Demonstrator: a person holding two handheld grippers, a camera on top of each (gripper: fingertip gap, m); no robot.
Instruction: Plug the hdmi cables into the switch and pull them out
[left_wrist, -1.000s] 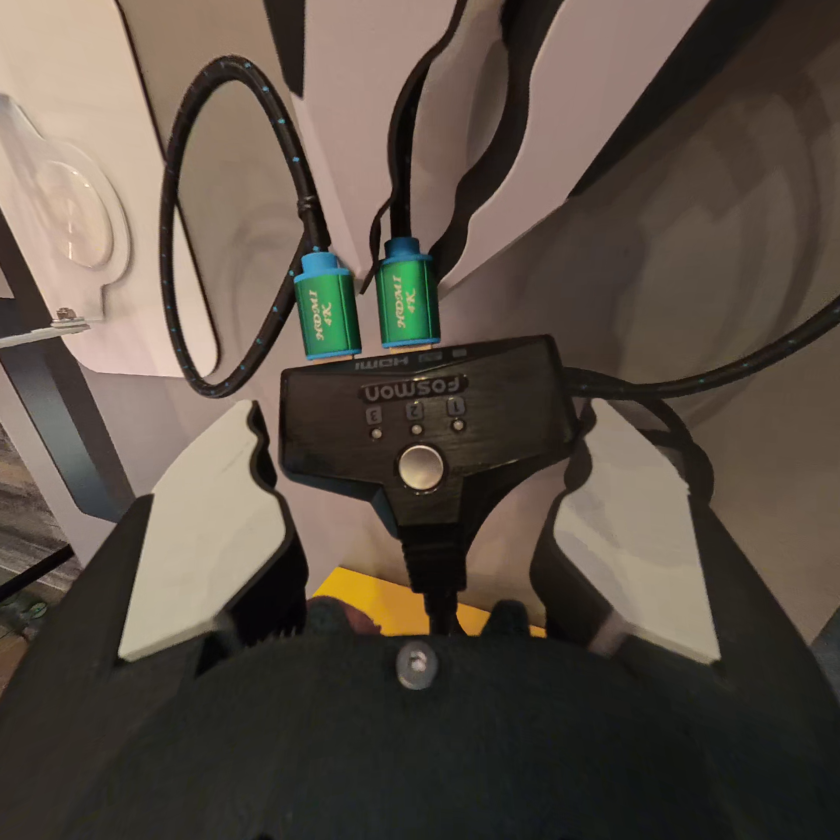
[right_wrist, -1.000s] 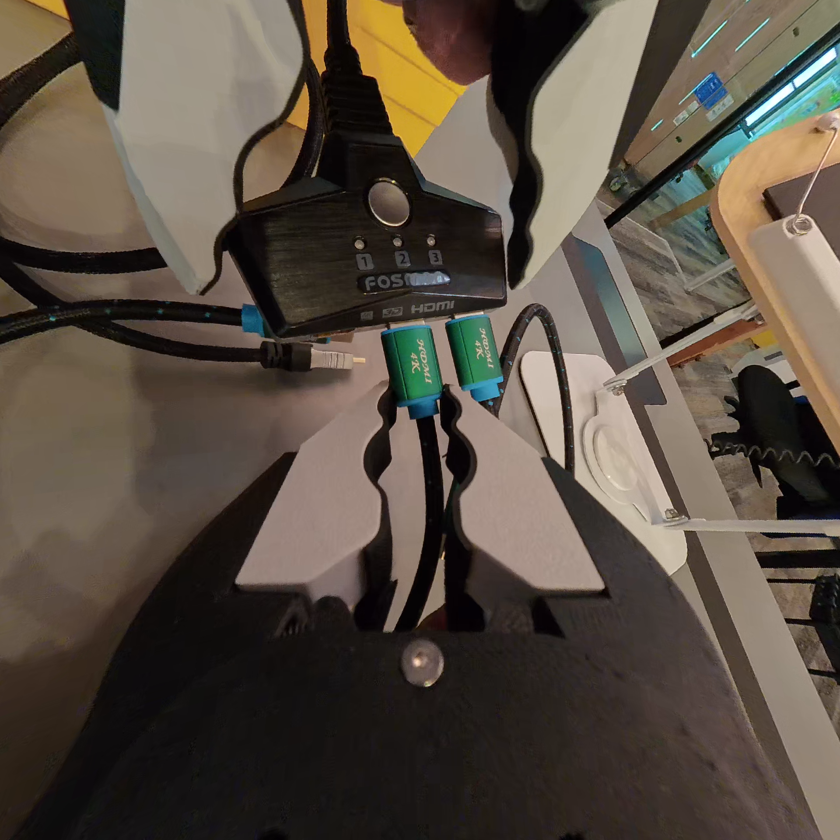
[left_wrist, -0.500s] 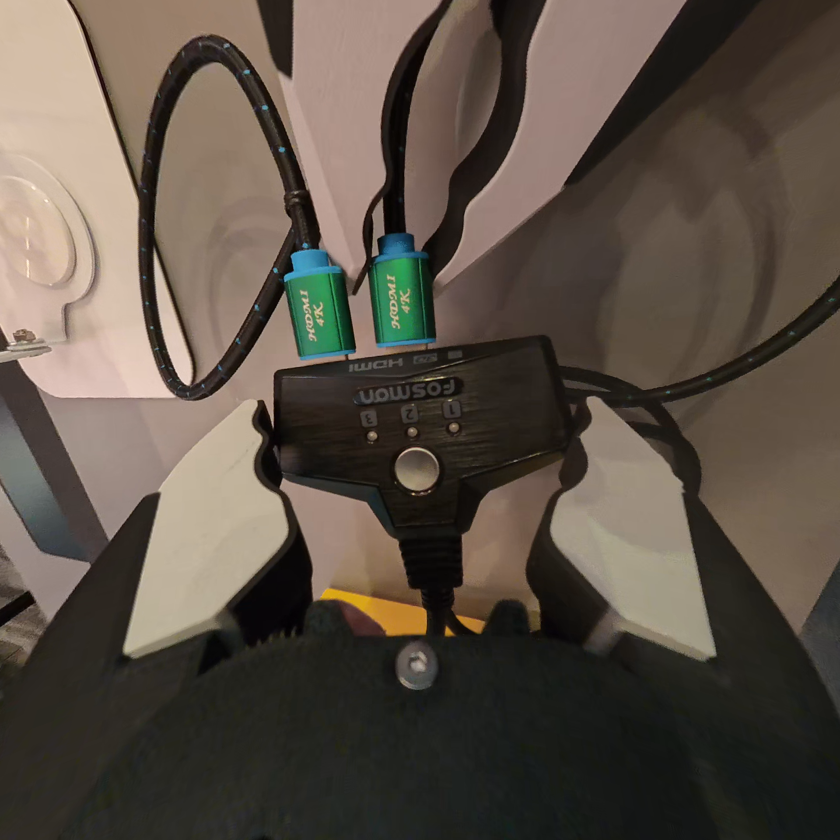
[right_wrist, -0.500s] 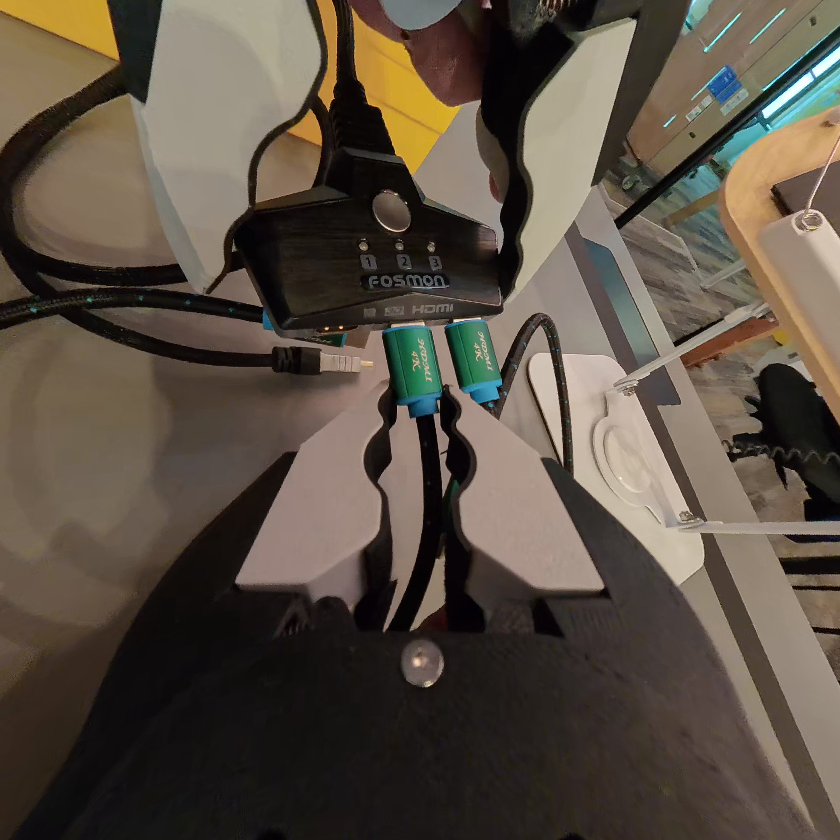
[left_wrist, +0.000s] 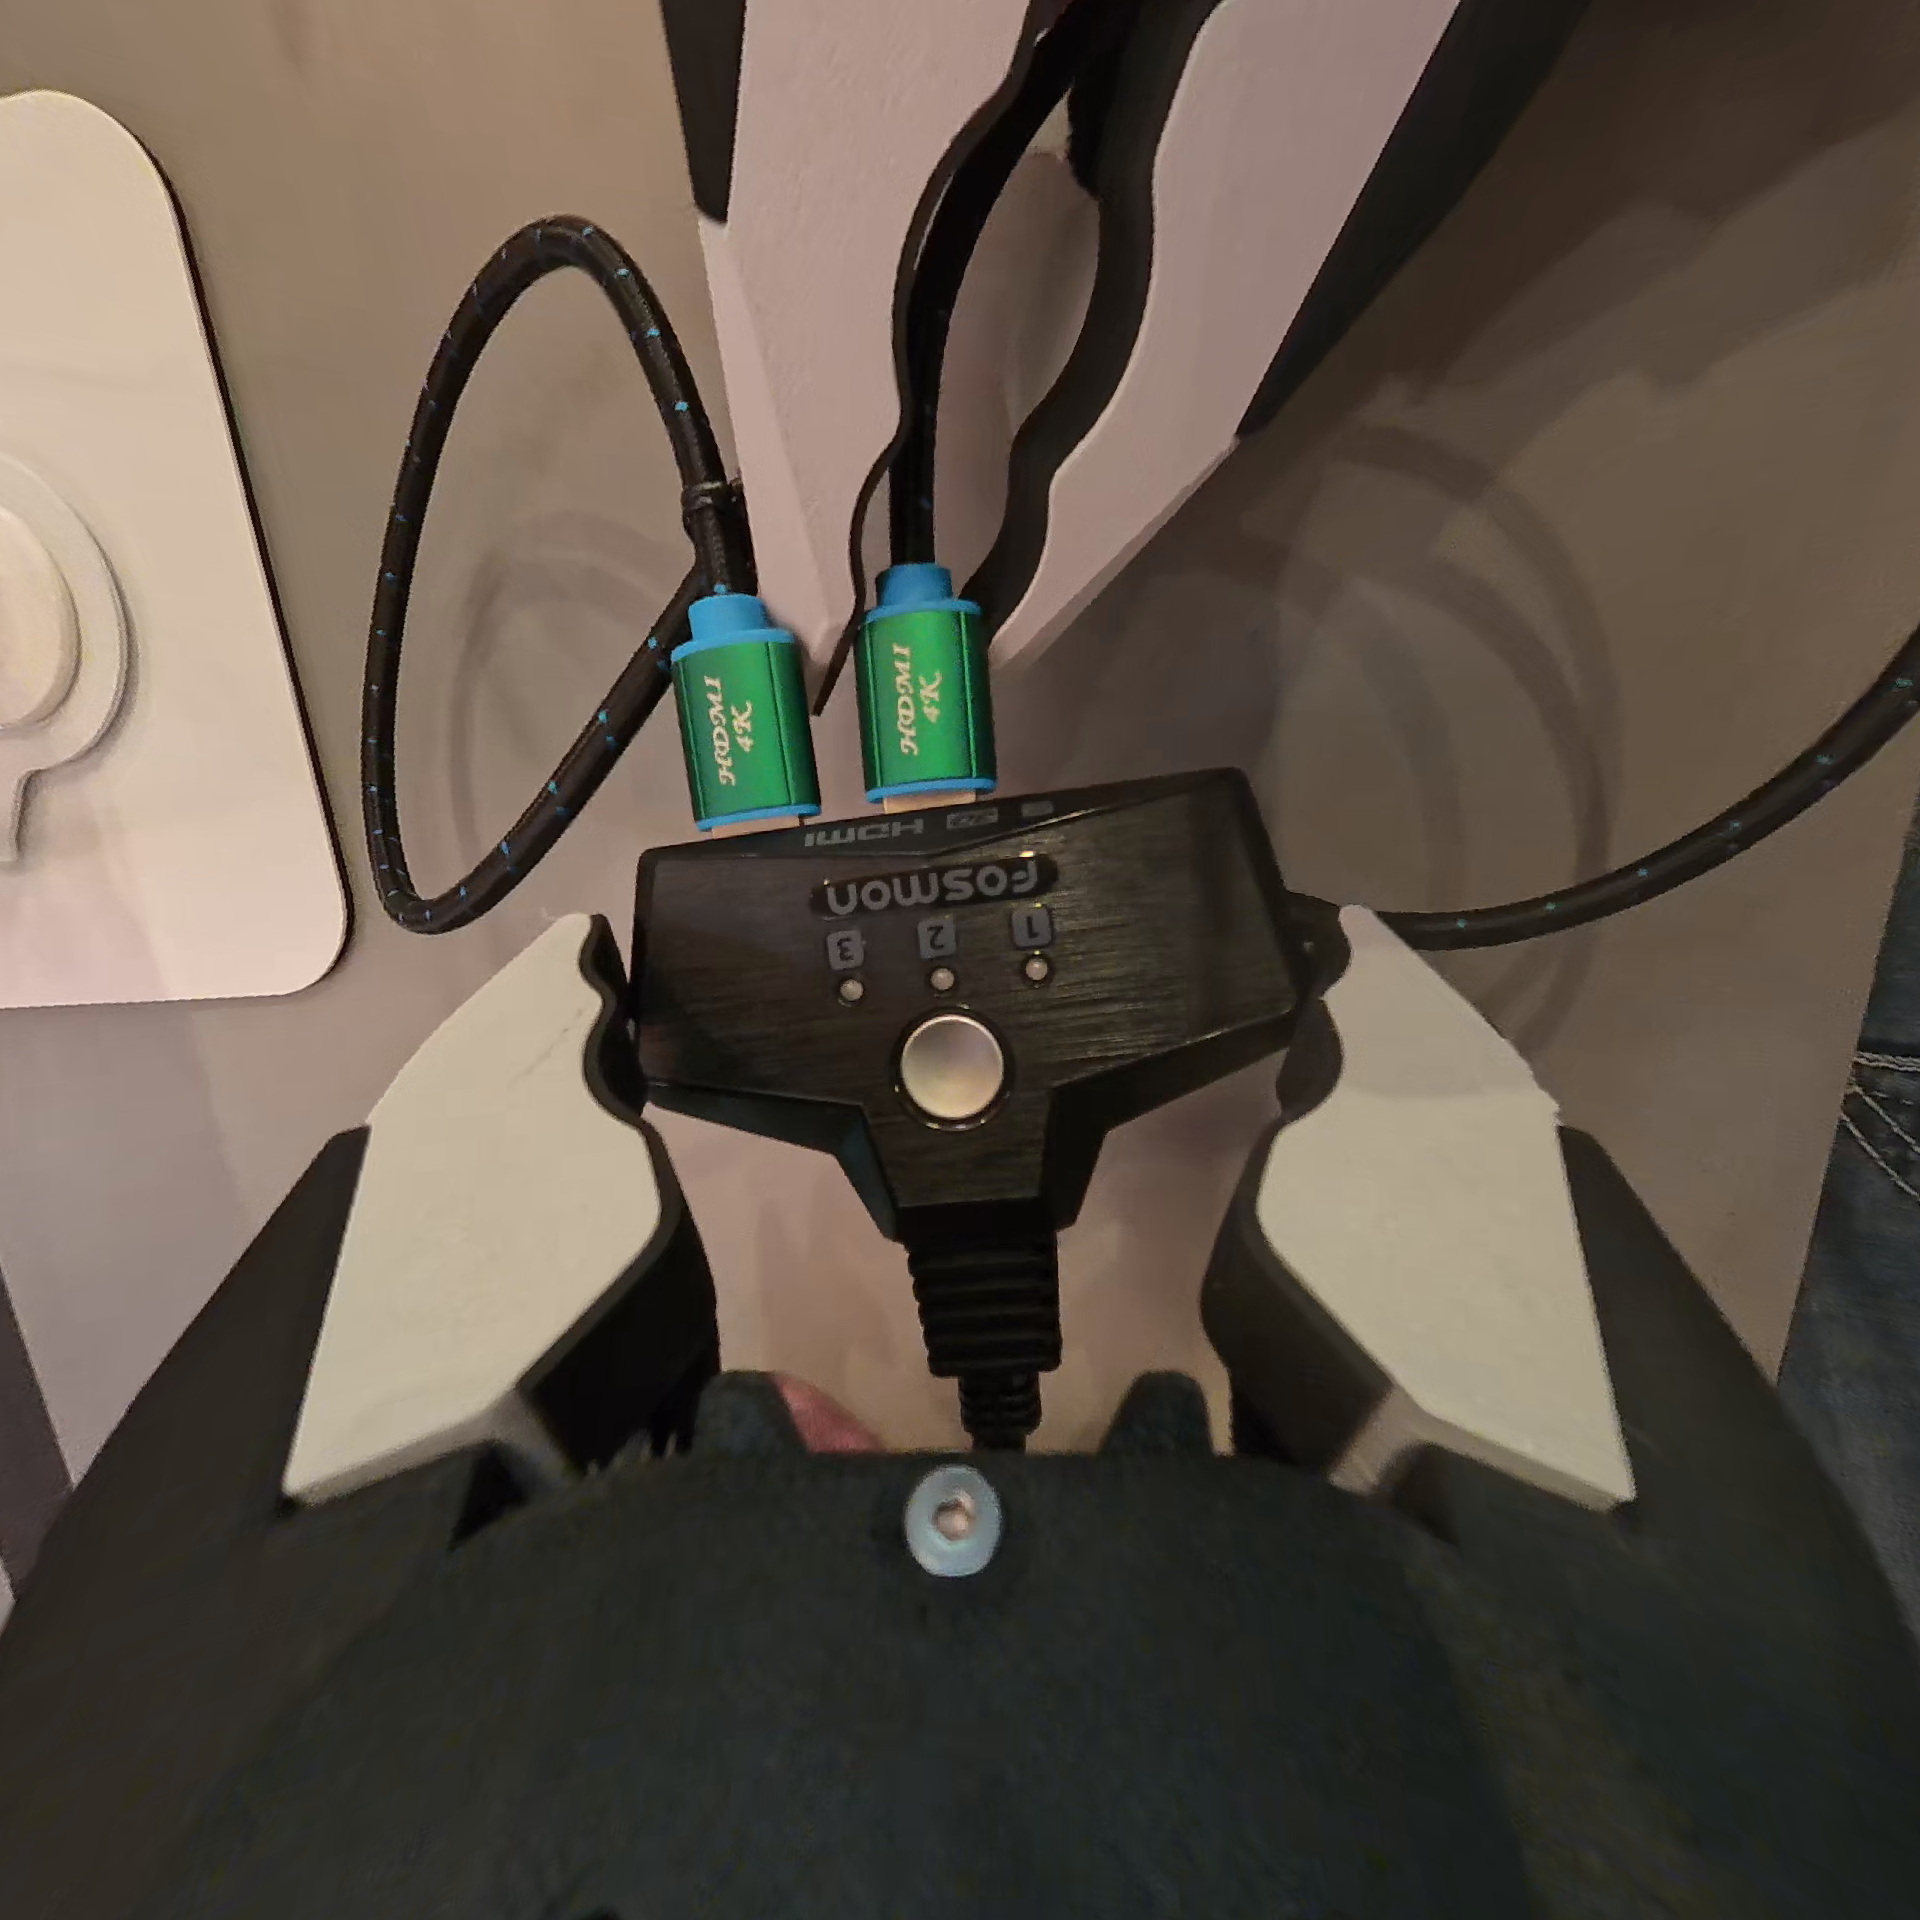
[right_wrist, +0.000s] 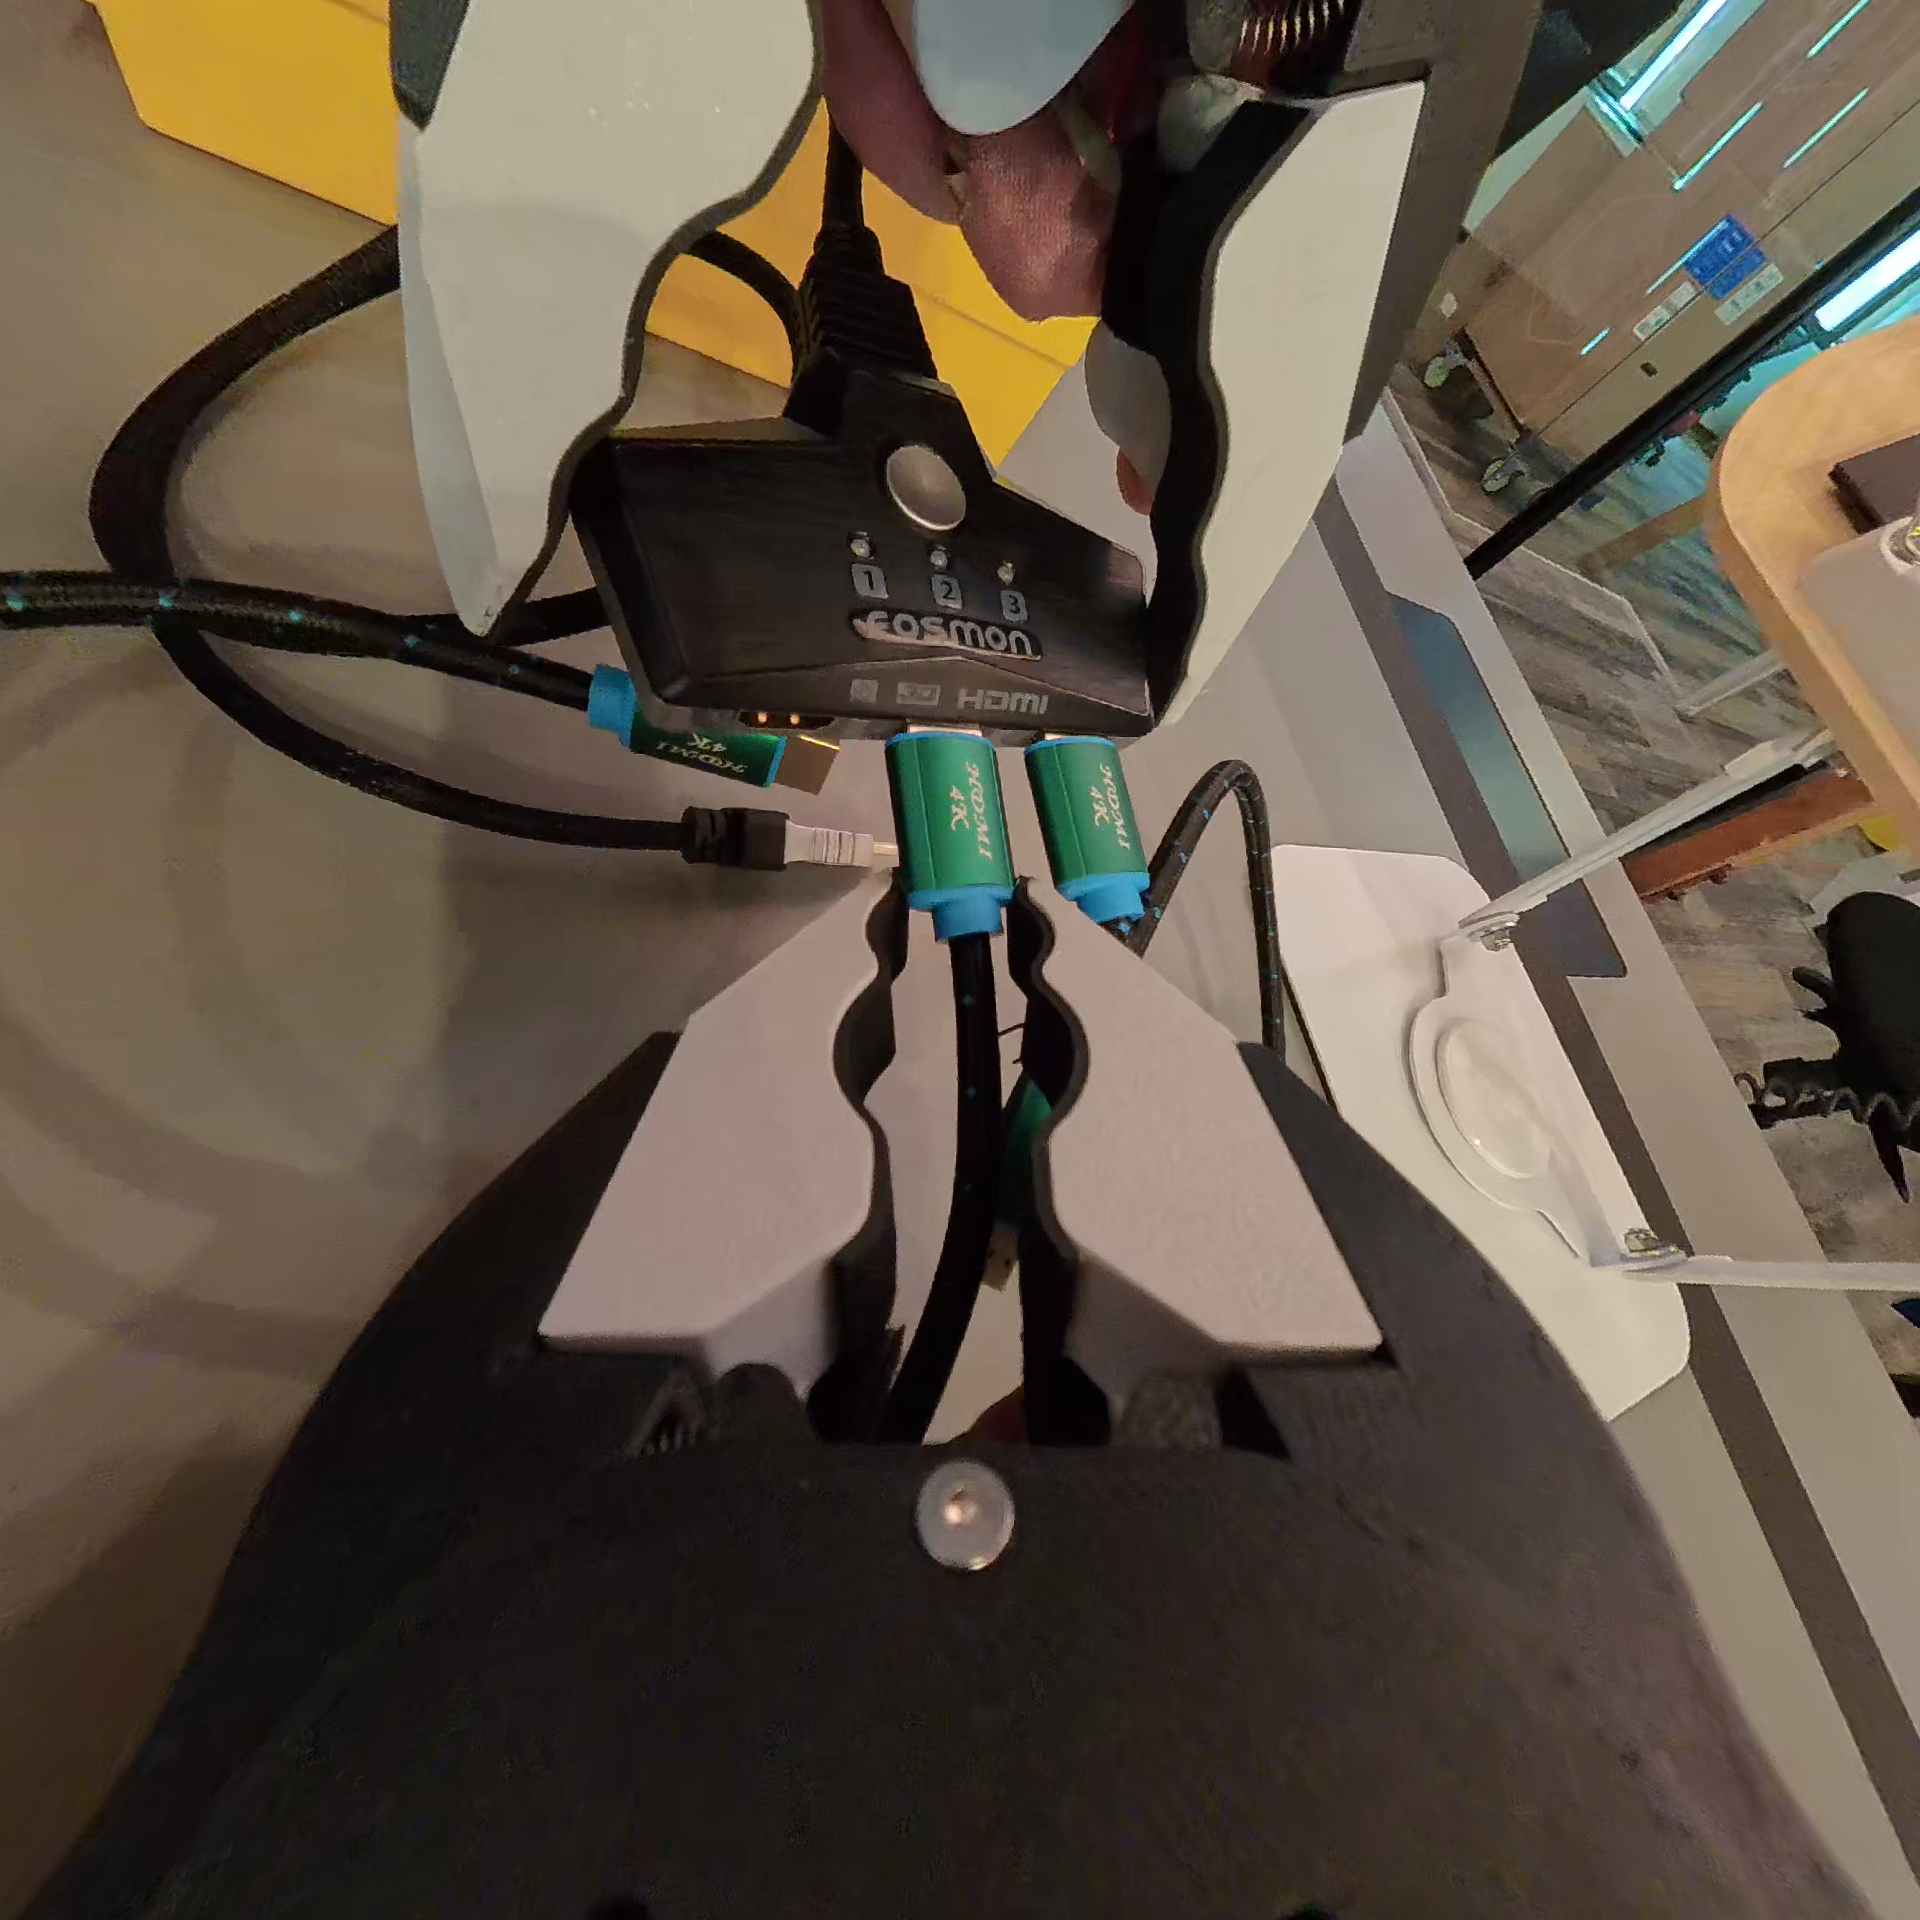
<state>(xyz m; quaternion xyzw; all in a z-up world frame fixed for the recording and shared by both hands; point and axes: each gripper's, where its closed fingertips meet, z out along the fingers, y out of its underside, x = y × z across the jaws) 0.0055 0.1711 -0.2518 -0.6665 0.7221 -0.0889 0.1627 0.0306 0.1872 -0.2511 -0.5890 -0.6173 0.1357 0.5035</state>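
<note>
Your left gripper (left_wrist: 956, 997) is clamped on the black switch (left_wrist: 966, 966). 2 green plugs (left_wrist: 925, 707) sit in its far side. Your right gripper (right_wrist: 961, 935) is squeezed on the cable (right_wrist: 971, 1049) just behind the middle plug (right_wrist: 951, 816). A third plug (right_wrist: 717, 753) lies loose left of it.

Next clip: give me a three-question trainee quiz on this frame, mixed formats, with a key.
1. True or false: two green plugs sit in the switch.
2. The right gripper is shut on: A) the switch, B) the cable behind the middle plug, C) nothing.
3. Fill in: the left gripper clamps the ____ by its two sides.

Key: 1 true; 2 B; 3 switch. A third green plug lies loose on the table, beside the switch.
</note>
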